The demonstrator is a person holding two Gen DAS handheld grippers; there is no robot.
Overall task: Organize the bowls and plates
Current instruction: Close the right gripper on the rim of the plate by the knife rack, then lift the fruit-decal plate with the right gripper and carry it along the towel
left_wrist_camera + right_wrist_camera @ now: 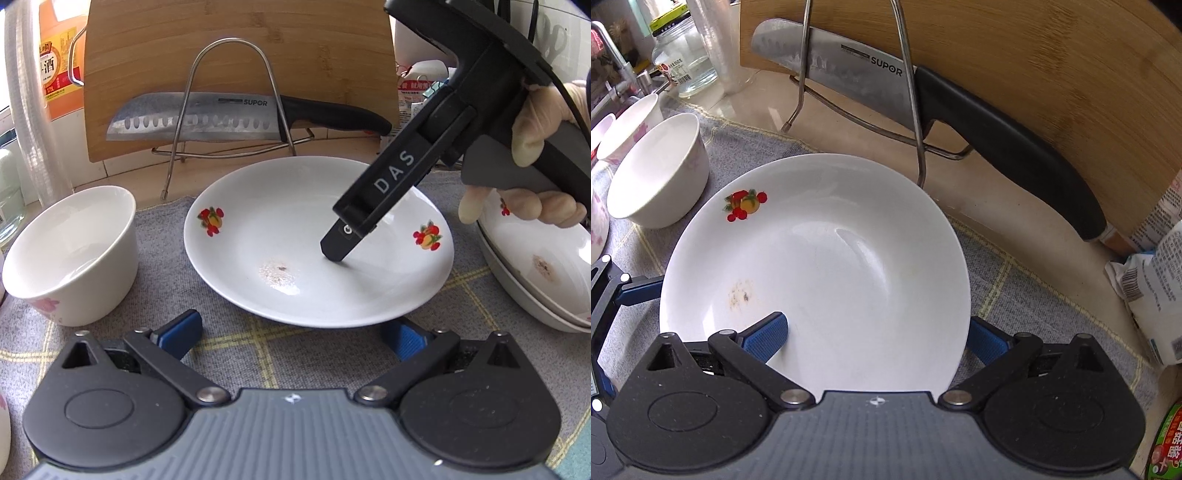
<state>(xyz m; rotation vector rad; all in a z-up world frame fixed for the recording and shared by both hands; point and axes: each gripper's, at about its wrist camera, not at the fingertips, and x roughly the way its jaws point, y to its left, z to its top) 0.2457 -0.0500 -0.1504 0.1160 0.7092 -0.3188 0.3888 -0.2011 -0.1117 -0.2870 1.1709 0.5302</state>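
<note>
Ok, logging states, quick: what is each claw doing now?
Left claw: open, empty.
Right claw: open, astride the rim of the white fruit-print plate, not gripping.

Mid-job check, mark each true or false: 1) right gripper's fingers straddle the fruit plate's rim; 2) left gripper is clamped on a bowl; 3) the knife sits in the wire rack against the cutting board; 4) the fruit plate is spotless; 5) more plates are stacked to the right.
1) True: the right gripper has one finger over the plate, one outside.
2) False: the left gripper is open; the bowl stands apart.
3) True: knife, rack, cutting board.
4) False: a brown stain.
5) True: stacked plates.
</note>
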